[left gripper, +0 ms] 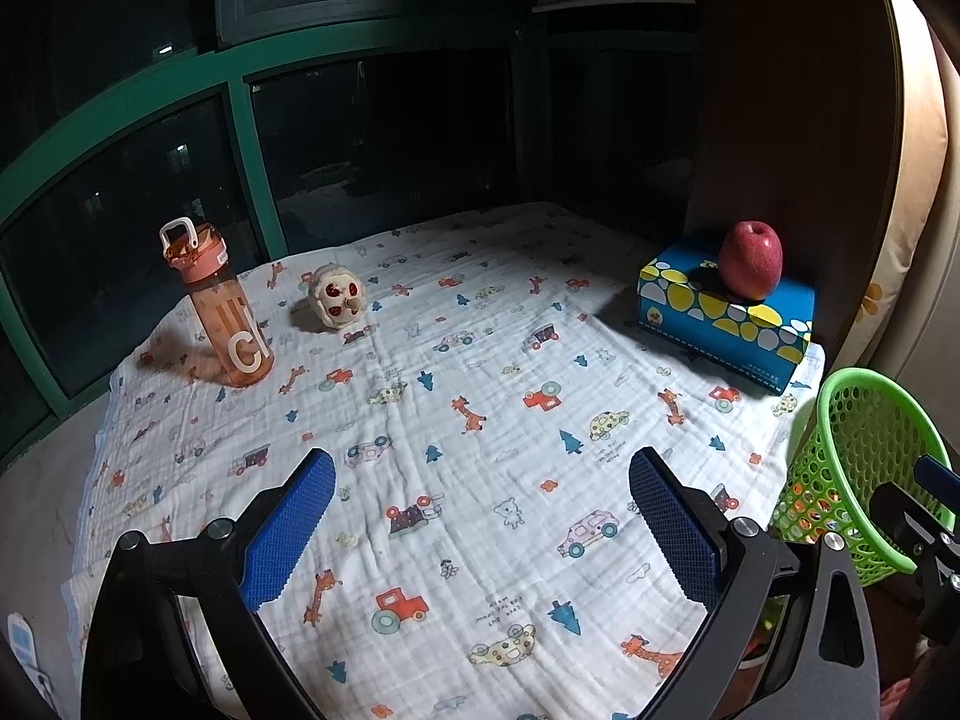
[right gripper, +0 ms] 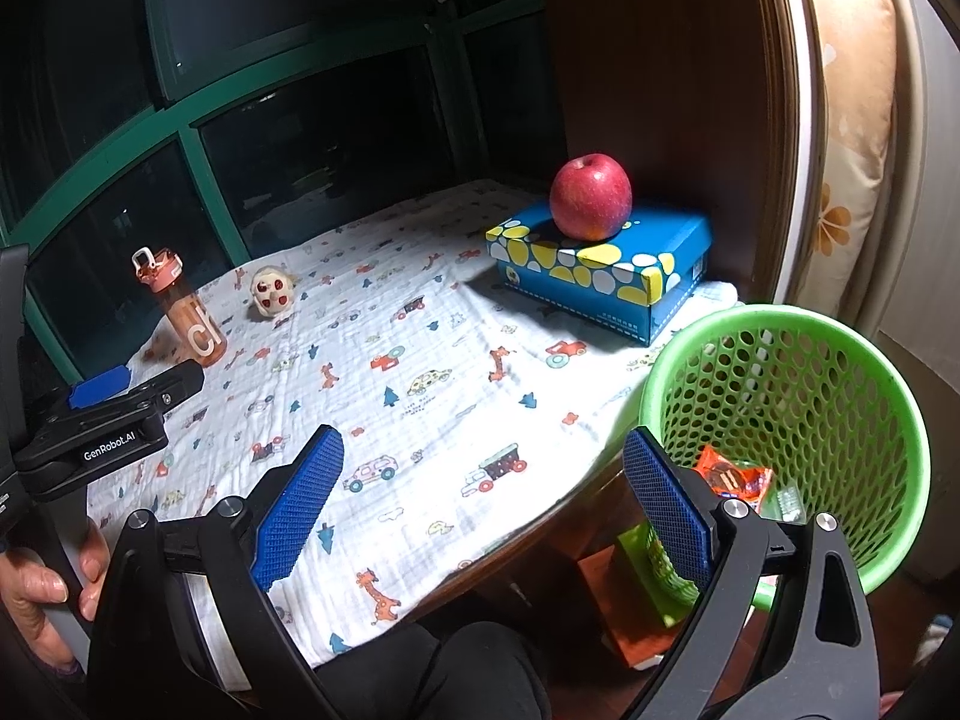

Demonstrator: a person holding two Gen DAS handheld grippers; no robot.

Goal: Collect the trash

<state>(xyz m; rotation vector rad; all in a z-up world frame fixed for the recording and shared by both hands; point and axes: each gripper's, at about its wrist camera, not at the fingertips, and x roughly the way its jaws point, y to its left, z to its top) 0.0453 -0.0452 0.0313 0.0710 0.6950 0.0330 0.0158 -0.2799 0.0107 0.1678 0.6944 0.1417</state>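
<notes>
A green mesh basket stands off the table's right edge; an orange wrapper and a green packet lie inside it. The basket also shows in the left wrist view. My left gripper is open and empty above the patterned cloth. My right gripper is open and empty over the table's front right edge, its right finger beside the basket's rim. The left gripper also shows at the left edge of the right wrist view.
An orange water bottle and a small cream toy stand at the far left. A red apple sits on a blue tissue box at the far right. A dark window runs behind. A wooden panel rises on the right.
</notes>
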